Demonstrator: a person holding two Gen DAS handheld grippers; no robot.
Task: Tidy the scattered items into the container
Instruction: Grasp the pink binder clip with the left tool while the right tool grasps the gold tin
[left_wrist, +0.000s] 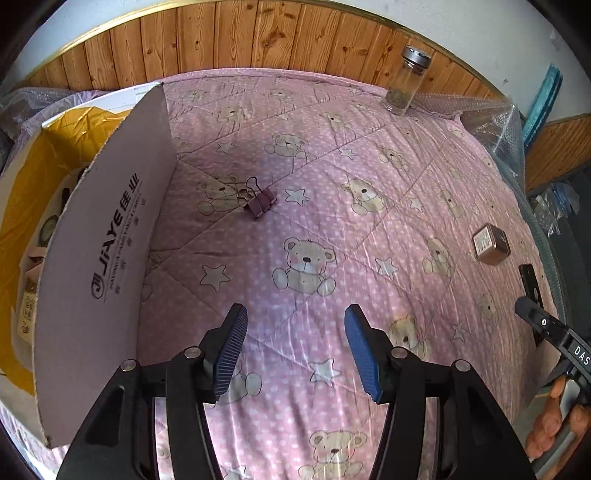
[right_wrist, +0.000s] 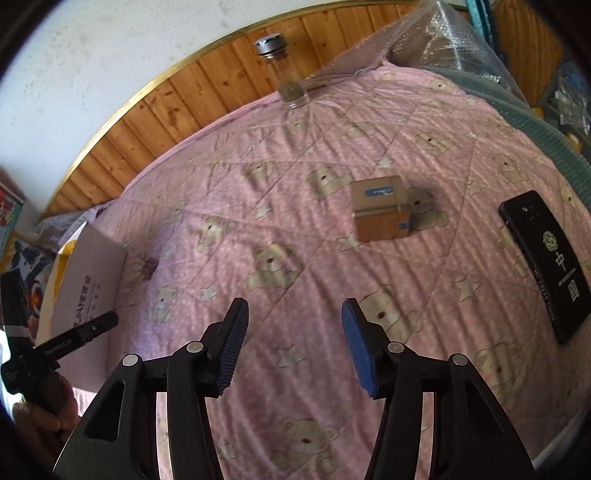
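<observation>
My left gripper (left_wrist: 295, 336) is open above the pink bear quilt (left_wrist: 332, 229), with nothing between its fingers. Ahead of it lies a purple binder clip (left_wrist: 258, 205), just right of the cardboard box's raised flap (left_wrist: 107, 258). A glass jar (left_wrist: 406, 83) with a metal lid stands at the far edge. In the right wrist view my right gripper (right_wrist: 293, 334) is open and holds nothing. Beyond it sit a small brown box (right_wrist: 380, 210) and, to the right, a flat black case (right_wrist: 546, 262). The jar (right_wrist: 286, 74) stands farther back.
The cardboard box (left_wrist: 26, 206) at the left has a yellow lining and holds several items. Wood panelling (left_wrist: 258, 40) backs the bed. Bubble wrap (right_wrist: 443, 40) is piled at the far right corner. A hand (left_wrist: 557, 424) holds the right gripper's handle.
</observation>
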